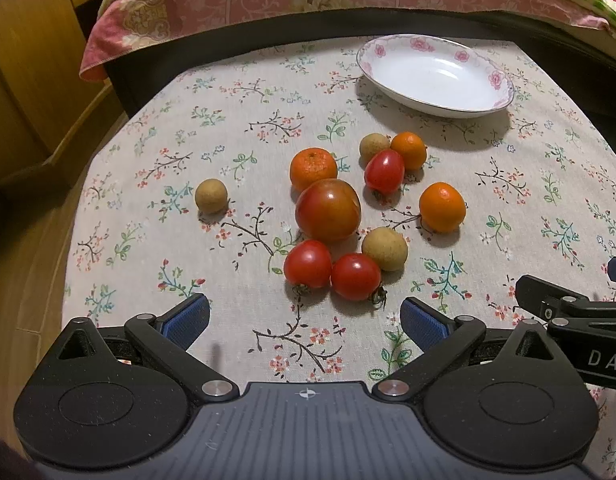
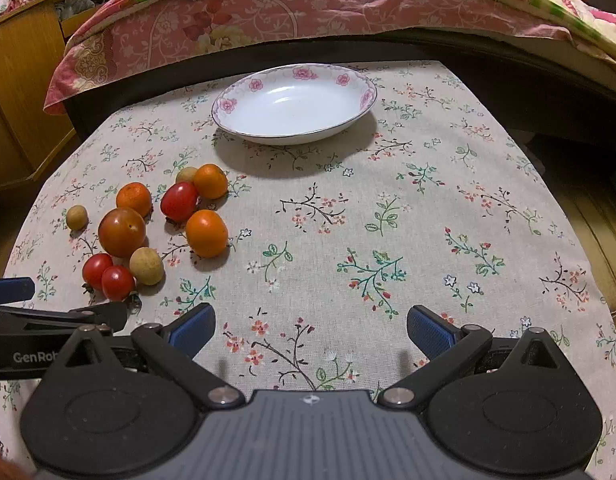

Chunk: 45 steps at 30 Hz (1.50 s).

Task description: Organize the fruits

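Left wrist view shows the left gripper [image 1: 305, 320] with its jaws spread wide and empty, low over the surface [image 1: 228, 120]; just ahead of its fingertips lies the fruit cluster, two small tomatoes [image 1: 308, 263] nearest, a large tomato [image 1: 327, 210] behind them, oranges [image 1: 312, 168] and pale longans [image 1: 384, 249] around; one longan [image 1: 211, 196] sits apart to the left; the plate [image 1: 435, 76] stands empty beyond, to the right. Right wrist view has the right gripper [image 2: 311, 330] likewise wide apart, holding nothing, over bare cloth; the fruits lie ahead to its left, the plate [image 2: 294, 104] straight ahead, well apart.
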Available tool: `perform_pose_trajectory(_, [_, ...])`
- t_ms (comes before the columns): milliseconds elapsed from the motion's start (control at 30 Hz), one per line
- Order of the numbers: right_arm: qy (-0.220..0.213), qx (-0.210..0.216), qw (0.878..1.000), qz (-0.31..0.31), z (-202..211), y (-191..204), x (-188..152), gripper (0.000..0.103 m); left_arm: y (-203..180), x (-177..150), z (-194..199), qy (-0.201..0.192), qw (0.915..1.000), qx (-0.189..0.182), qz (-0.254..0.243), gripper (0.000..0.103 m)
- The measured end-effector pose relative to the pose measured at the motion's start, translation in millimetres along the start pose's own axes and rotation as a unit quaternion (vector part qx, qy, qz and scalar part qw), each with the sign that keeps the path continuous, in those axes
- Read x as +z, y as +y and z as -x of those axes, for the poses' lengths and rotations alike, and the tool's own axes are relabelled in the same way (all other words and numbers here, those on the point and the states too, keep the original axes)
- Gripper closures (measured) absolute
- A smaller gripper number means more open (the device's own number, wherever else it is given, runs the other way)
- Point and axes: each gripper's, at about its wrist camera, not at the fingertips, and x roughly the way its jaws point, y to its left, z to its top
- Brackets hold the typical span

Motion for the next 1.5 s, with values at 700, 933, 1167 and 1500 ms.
perform_pose_trajectory(700, [0.001, 0.003, 1.000, 0.003, -1.2, 3.8, 0.2, 0.002, 2.8, 1.7, -1.8, 0.008, 0.9999, -0.001, 0.007, 0.003])
perform_pose_trajectory(933, [-0.005, 0.016, 1.000, 0.023, -1.6, 9.3, 7.9, 0.008, 7.4, 3.7, -2.3, 0.001, 1.0000, -0.003, 0.006, 0.005])
perform_pose_trajectory(1167, [-0.014, 0.038, 0.998, 0.047, -7.3, 16.4, 19.6, 0.018, 10.1, 5.7, -5.8, -0.004, 1.0000, 0.002, 0.000, 0.006])
perform_pose_trajectory(1500, [-0.002, 0.088, 0.993, 0.082, -27.5, 30.8, 33.0, 0.040, 20.2, 2.5, -13.1, -0.007, 0.9992, -0.037, 0.013, 0.008])
